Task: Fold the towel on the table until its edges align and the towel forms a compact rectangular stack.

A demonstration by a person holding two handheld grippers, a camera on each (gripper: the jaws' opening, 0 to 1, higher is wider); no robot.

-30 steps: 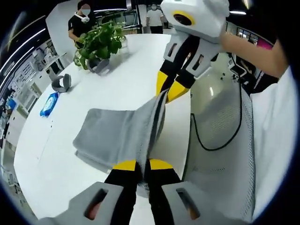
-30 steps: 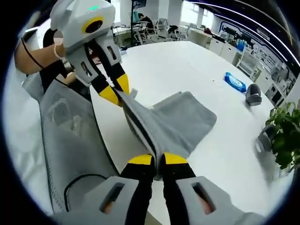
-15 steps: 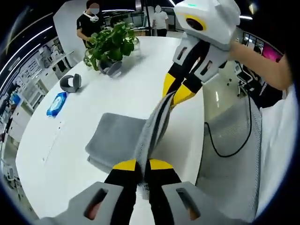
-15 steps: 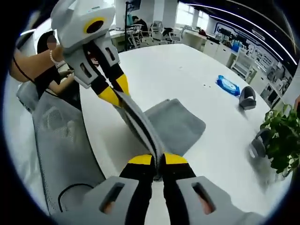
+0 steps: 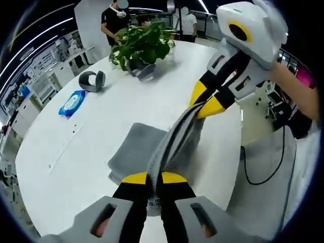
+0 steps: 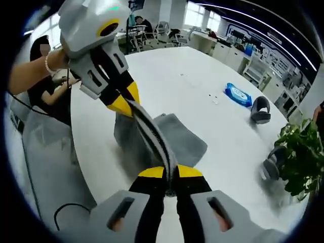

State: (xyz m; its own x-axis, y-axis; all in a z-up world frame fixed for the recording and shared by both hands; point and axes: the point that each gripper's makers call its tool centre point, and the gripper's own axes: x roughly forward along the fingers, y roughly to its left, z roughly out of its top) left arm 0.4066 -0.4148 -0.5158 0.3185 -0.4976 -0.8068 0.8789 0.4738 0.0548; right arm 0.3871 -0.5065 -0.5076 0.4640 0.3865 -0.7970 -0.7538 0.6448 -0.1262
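One grey towel (image 5: 142, 149) on the white table (image 5: 61, 167), its near edge lifted taut between two grippers: left gripper (image 5: 154, 178) and right gripper (image 6: 170, 172) both clenched on it, jaws pointing forward.

Open-plan office: people (image 5: 117, 17) are standing behind a big white surface (image 5: 71, 152), a potted plant (image 5: 142, 46) sitting on it, desks and chairs (image 6: 164, 31) lining the background.

Left claw (image 5: 154, 178) and right claw (image 6: 170, 172) are both pinched closed on cloth, held raised, facing each other.
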